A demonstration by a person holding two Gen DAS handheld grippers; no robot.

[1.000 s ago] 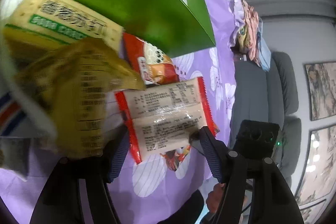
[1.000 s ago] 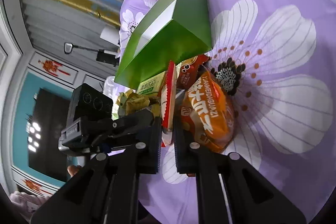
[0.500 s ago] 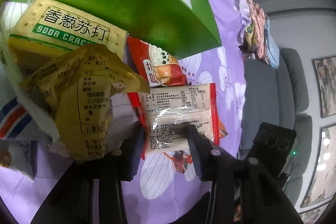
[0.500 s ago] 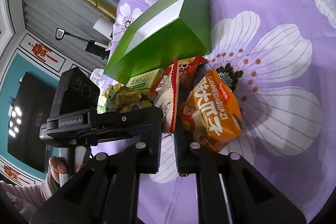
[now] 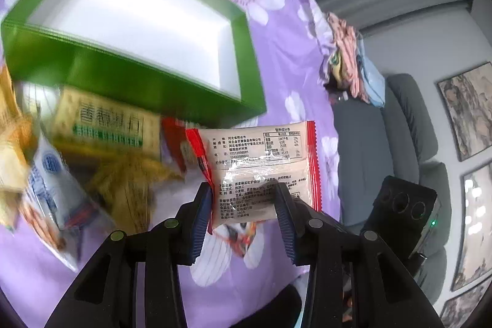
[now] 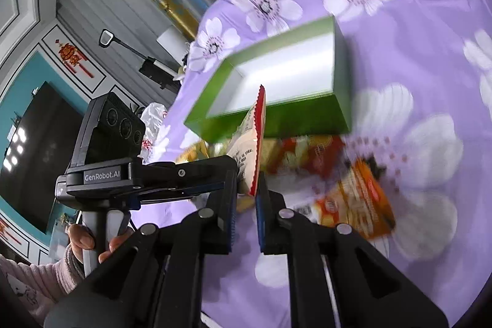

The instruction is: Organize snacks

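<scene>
A red-edged white snack packet (image 5: 261, 162) is held by both grippers above the purple flowered cloth. My left gripper (image 5: 244, 209) is shut on its lower part. My right gripper (image 6: 246, 195) is shut on its edge (image 6: 252, 140), seen side-on. The open green box (image 5: 132, 29) with a white inside stands just beyond; it also shows in the right wrist view (image 6: 276, 88). A pile of other snacks lies before the box: a soda cracker pack (image 5: 107, 125), a yellow packet (image 5: 126, 189), a blue-white packet (image 5: 52, 186), an orange bag (image 6: 359, 202).
The cloth-covered table (image 6: 399, 29) drops off at its far edge. A grey sofa (image 5: 399, 149) and a heap of cloth (image 5: 347, 57) lie beyond it. A person's hand (image 6: 83, 239) holds the left gripper's handle.
Both grippers have lifted the red-edged packet up off the snack pile, so the inside of the green box now shows. The left gripper closed onto the packet.
</scene>
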